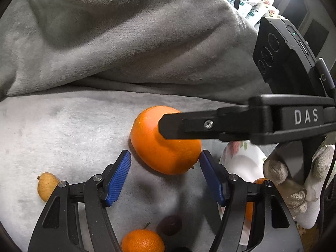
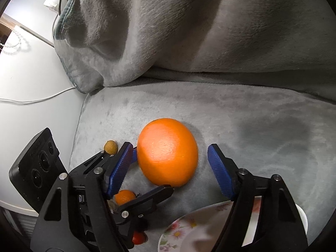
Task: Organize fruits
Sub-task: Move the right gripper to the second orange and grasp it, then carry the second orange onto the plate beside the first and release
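A grey plush blanket (image 2: 241, 115) covers the whole work surface and bunches into a tall fold behind. On its flat part lies the large orange (image 2: 168, 153), the thing now being gone after, resting on the fabric near the middle.

The right gripper (image 2: 170, 163) has its jaws spread to either side of the orange. The left blue pad sits just beside the peel, perhaps grazing it; the right pad stands clear, so nothing is pinched yet. The left gripper (image 1: 164, 174) also has its jaws spread, with the same orange just ahead of its tips and nothing between them.

To do this well, I judge the right gripper should sink a little further so the pads meet the orange at its widest girth, then close evenly. A high grip on a round, smooth fruit tends to squeeze it out, and the soft blanket gives little to push against.

The floral plate (image 2: 189, 231) lies just beside the orange on the near right, the likely place to set it. The left gripper's black finger reaches in under the orange's near side in the right wrist view and could foul the lift, so it ought to back off.

Smaller fruits lie close by: a mandarin (image 1: 142, 241), a dark plum (image 1: 169, 224), a yellowish loquat (image 1: 47, 185) and something small and red (image 2: 138, 238), all clear of the closing path.
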`<action>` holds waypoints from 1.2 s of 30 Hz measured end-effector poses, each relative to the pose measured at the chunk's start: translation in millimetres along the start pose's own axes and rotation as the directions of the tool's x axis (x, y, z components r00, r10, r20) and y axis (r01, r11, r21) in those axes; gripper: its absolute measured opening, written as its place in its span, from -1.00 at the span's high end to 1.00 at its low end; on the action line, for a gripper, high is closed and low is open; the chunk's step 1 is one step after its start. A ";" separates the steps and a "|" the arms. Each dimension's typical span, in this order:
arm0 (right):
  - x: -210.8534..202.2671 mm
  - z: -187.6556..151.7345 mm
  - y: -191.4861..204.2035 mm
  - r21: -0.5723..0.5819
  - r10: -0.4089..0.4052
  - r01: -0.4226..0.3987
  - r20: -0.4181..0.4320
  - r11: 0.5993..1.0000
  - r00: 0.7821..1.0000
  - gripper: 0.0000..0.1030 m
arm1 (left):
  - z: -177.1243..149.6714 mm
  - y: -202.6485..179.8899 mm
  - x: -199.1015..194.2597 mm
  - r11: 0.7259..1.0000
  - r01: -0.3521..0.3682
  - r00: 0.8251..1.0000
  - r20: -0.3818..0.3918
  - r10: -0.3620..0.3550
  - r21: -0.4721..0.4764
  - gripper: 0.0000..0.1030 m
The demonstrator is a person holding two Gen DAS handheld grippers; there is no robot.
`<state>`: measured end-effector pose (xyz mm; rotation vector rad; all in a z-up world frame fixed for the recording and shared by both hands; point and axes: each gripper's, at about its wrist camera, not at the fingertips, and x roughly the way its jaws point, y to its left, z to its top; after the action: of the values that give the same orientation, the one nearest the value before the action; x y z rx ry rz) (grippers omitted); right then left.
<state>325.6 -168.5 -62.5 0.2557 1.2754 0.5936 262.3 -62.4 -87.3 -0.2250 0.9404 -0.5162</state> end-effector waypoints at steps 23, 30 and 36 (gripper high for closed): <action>-2.5 -7.4 -0.9 0.010 0.007 -0.007 0.008 1.000 1.000 -0.28 | 6.0 -11.9 -8.8 1.000 0.006 1.000 0.007 -0.006 0.024 -0.21; -20.3 -14.7 0.0 0.001 0.001 -0.001 0.034 1.000 0.999 -0.27 | 7.8 -24.2 -18.2 0.999 0.010 1.000 0.023 -0.011 0.043 -0.21; -39.3 -23.4 -0.7 -0.008 -0.008 0.008 0.061 1.000 0.998 -0.27 | 7.4 -40.9 -24.9 0.997 0.016 0.999 0.036 -0.019 0.071 -0.21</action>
<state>297.0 -193.9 -37.4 0.2605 1.2141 0.5799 243.2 -84.9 -48.9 -0.1782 0.8834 -0.5586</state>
